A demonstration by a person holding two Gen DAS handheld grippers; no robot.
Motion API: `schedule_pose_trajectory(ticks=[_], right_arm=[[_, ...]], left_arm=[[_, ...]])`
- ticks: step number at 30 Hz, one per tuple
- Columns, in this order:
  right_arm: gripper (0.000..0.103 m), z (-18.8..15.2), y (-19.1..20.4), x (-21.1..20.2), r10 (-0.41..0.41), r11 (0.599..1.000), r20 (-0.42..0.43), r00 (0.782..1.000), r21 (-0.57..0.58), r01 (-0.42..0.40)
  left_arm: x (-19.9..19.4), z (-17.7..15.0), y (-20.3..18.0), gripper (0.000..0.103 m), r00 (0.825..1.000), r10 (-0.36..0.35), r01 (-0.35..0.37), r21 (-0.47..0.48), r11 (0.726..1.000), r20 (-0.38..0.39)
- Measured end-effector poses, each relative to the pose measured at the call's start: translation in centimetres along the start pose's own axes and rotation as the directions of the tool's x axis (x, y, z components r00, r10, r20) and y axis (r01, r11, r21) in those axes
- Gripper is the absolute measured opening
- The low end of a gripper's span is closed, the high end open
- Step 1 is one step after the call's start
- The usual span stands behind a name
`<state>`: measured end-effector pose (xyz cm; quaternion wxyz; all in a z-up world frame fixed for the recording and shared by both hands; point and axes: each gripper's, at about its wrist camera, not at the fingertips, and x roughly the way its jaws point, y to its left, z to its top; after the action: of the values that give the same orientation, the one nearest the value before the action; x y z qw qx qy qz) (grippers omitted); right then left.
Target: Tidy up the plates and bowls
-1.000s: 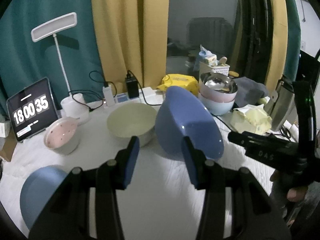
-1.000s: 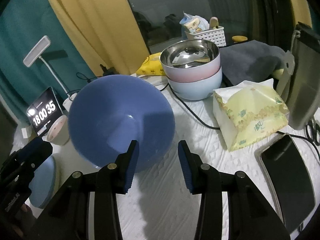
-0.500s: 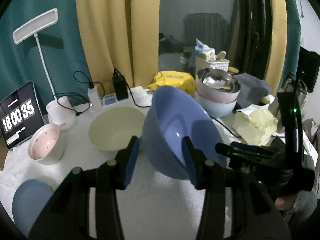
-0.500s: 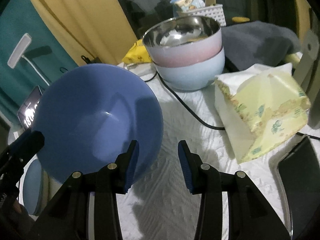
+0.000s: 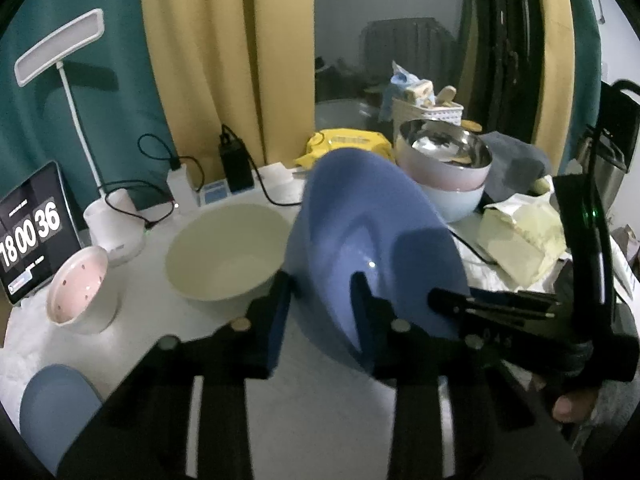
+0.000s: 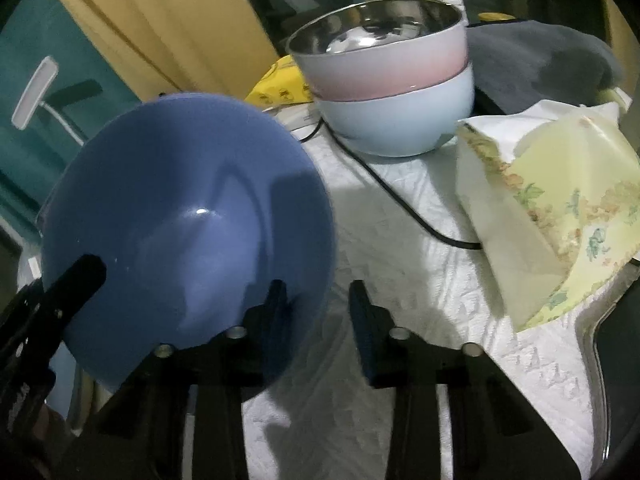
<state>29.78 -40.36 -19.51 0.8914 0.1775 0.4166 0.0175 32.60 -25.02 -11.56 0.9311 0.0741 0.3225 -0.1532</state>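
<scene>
— Tilting steeply, the glossy blue bowl (image 6: 188, 216) hangs over the table's middle?
— Yes. Left gripper (image 5: 320, 304) straddles its rim, jaws parted; right gripper (image 6: 316, 312) likewise. Cream bowl (image 5: 228, 252) left, stacked bowls (image 6: 392, 80) far right.
</scene>
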Motion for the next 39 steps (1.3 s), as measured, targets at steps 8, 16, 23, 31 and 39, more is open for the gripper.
schedule_pose_trajectory(ticks=[8, 16, 23, 31, 39], right_arm=[[0.022, -0.4, 1.0, -0.5, -0.025, 0.999, 0.012, 1.000, -0.031, 0.025], [0.022, -0.9, 2.3, -2.5, -0.030, 0.999, 0.045, 0.999, -0.037, 0.032], [0.022, -1.8, 4.1, -4.7, -0.028, 0.998, 0.072, 0.997, -0.059, 0.032], [0.022, -4.1, 5.9, -7.0, -0.029, 0.995, 0.092, 0.995, -0.091, 0.037], [0.022, -5.7, 7.9, -8.5, -0.036, 0.993, 0.108, 0.994, -0.105, 0.047]], left_arm=[[-0.8, -0.5, 0.2, 0.027, 1.000, -0.002, 0.002, 0.003, 1.000, -0.010], [-3.1, -1.1, 1.0, 0.027, 1.000, -0.015, 0.015, -0.026, 1.000, 0.006], [-5.3, -2.7, 2.4, 0.027, 1.000, -0.023, 0.022, -0.063, 0.998, -0.004], [-7.5, -5.0, 4.0, 0.027, 1.000, -0.025, 0.023, -0.094, 0.995, -0.015], [-9.1, -6.7, 5.1, 0.027, 0.999, -0.038, 0.034, -0.118, 0.992, -0.027]])
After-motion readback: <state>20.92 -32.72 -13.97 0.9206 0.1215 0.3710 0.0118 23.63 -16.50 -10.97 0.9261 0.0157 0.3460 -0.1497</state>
